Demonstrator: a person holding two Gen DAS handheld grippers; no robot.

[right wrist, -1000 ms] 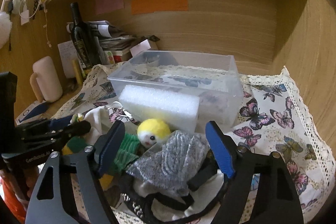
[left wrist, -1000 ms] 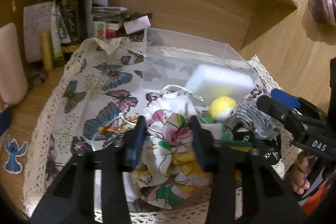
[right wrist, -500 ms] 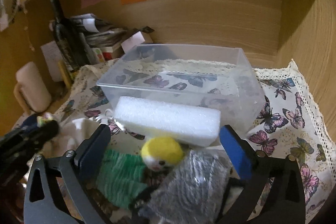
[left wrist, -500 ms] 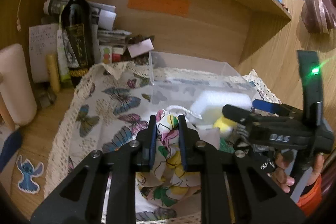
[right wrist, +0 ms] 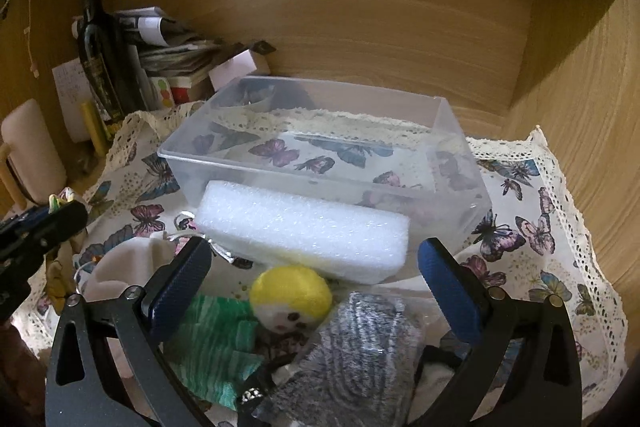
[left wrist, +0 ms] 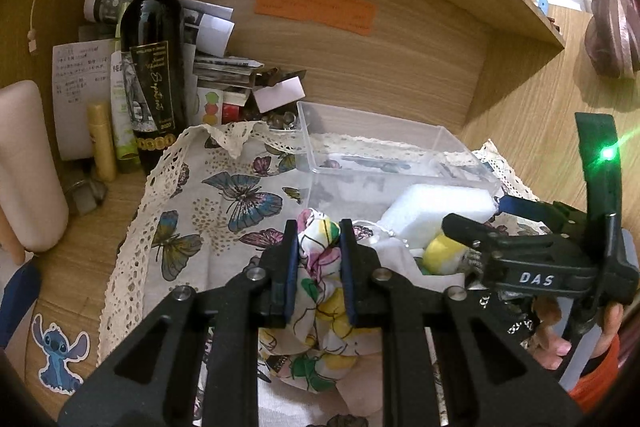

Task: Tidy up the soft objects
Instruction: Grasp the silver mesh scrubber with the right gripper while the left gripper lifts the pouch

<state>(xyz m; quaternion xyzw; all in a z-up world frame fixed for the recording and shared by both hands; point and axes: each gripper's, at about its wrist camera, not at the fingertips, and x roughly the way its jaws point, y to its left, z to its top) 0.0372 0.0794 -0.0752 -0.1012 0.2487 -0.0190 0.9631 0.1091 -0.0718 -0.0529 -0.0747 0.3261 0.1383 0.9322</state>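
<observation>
My left gripper (left wrist: 319,259) is shut on a floral cloth (left wrist: 318,251) and holds it lifted above the butterfly tablecloth (left wrist: 224,195). My right gripper (right wrist: 316,287) is open and hovers over a pile of soft things: a yellow-headed doll (right wrist: 290,297) with a green body (right wrist: 216,343), a grey fuzzy piece (right wrist: 360,355) and a white cloth (right wrist: 120,267). A white foam block (right wrist: 304,227) leans against the front wall of a clear plastic bin (right wrist: 320,115). The right gripper also shows in the left wrist view (left wrist: 476,217).
A wine bottle (left wrist: 154,59), a papers stack (left wrist: 216,63), a yellow tube (left wrist: 102,139) and a pink mug (left wrist: 28,171) stand at the back left. Wooden walls close the back and right. A Stitch sticker (left wrist: 60,355) lies on the desk.
My left gripper closed on the floral cloth and lifted it off the pile. My right gripper drew nearer to the foam block and the bin, still open.
</observation>
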